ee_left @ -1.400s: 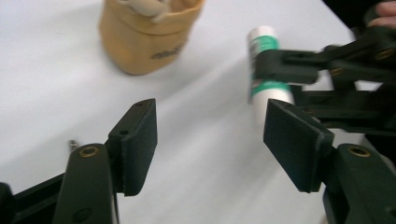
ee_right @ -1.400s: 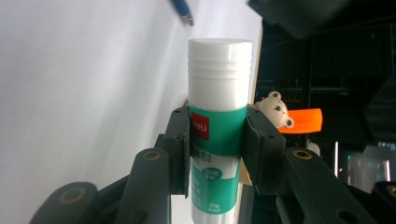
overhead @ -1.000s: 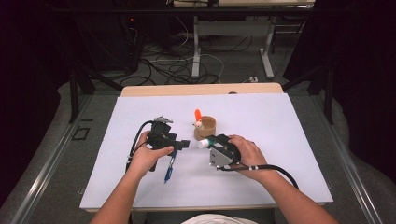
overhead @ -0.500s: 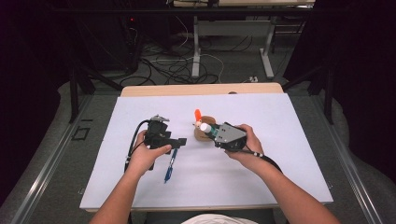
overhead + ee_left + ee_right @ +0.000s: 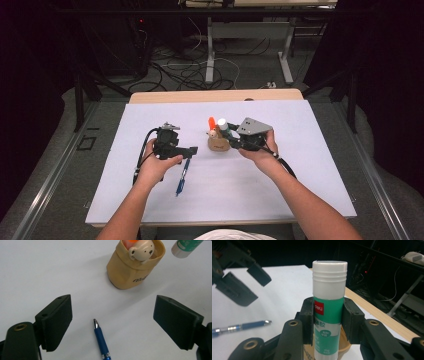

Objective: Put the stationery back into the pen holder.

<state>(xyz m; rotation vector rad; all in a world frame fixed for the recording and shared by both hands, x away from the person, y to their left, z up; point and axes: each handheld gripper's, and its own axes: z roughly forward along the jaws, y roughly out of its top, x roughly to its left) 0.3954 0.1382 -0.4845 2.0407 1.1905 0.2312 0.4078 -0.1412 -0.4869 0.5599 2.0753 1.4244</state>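
A white sheet covers the wooden table (image 5: 150, 97) in front of me, with a dark floor full of cables beyond its far edge. My right gripper (image 5: 328, 315) is clenched on a white-capped, green-labelled glue stick (image 5: 328, 305): both black pads press on the sides of the tube, the cap stands clear above them, and the lower end of the tube sits just over the rim of the tan holder below. In the high view that right gripper (image 5: 235, 136) has its grey three-cornered plate on top and holds the glue stick (image 5: 223, 125) right at the far right of the cup. My left gripper (image 5: 112, 322) stands released; its jaws have just been opening and now gape wide with nothing pressed between them, only bare white sheet and the tip of the pen. That left gripper (image 5: 192, 150) rests low over the sheet in my left hand (image 5: 157, 165), pointing toward the cup. The small tan fabric pen cup (image 5: 132, 267) stands upright on the sheet, holding a little cream bear-shaped figure (image 5: 141, 250) and something orange (image 5: 130, 242) behind it. The blue ballpoint pen with a silver tip (image 5: 101, 340) lies flat on the sheet between and just below my left jaws, untouched, its tip aimed toward the cup, which is a little way off.
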